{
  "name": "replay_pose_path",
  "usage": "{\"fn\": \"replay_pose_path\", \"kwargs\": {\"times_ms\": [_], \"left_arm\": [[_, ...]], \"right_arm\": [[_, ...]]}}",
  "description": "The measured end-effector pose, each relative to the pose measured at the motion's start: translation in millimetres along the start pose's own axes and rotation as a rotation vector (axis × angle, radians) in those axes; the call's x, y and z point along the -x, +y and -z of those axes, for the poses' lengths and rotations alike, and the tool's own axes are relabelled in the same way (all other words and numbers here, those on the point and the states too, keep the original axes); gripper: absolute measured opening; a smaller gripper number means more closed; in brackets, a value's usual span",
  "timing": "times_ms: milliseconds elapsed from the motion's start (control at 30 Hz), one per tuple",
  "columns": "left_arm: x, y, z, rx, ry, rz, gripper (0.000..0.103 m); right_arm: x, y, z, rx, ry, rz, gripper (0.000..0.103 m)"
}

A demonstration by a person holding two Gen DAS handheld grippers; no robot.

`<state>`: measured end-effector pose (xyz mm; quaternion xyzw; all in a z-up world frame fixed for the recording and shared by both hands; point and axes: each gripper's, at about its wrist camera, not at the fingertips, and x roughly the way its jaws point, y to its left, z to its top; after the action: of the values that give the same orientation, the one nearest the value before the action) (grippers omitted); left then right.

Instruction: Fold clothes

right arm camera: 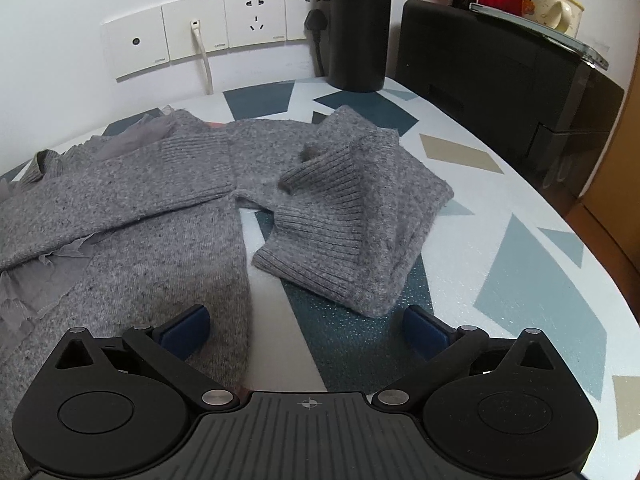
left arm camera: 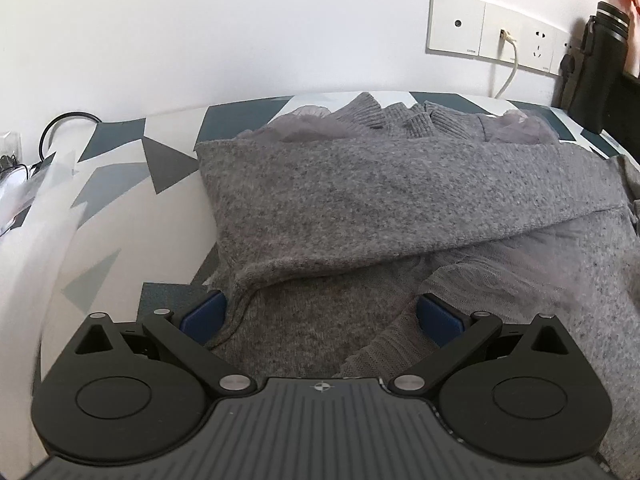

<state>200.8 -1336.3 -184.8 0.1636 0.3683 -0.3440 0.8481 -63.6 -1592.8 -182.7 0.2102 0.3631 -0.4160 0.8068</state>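
Left wrist view: one grey knit sweater [left arm camera: 400,200] spread on the patterned table [left arm camera: 120,184], one sleeve folded across the body, grey tulle trim showing at two spots. Left gripper [left arm camera: 322,316] wide open over the sweater, two blue pads, nothing pinched. Right wrist view: same sweater [right arm camera: 160,208], second sleeve bunched in a heap [right arm camera: 360,216] on the table [right arm camera: 520,240]. Right gripper [right arm camera: 306,330] fully spread, empty, left pad above the sweater edge. One black cylinder [right arm camera: 356,24], four wall plates [right arm camera: 200,32].
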Motion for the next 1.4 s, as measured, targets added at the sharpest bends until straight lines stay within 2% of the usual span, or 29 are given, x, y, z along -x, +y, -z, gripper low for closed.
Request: {"fn": "replay_pose_path", "kwargs": {"times_ms": [200,533,867,1400], "left_arm": [[1,0,1,0.003,-0.009,-0.003,0.103],[5,-3,13,0.021,-0.085,-0.023,0.103],[7,-5,17,0.037,-0.114,-0.046,0.103],[8,-9,22,0.063,-0.139,-0.076,0.103]], "right_arm": [[0,0,-1,0.002,0.005,-0.002,0.102],[-2,-1,-3,0.025,0.019,-0.022,0.102],[-4,-4,-6,0.076,0.024,-0.063,0.102],[-5,-2,-7,0.073,0.03,-0.06,0.102]]}}
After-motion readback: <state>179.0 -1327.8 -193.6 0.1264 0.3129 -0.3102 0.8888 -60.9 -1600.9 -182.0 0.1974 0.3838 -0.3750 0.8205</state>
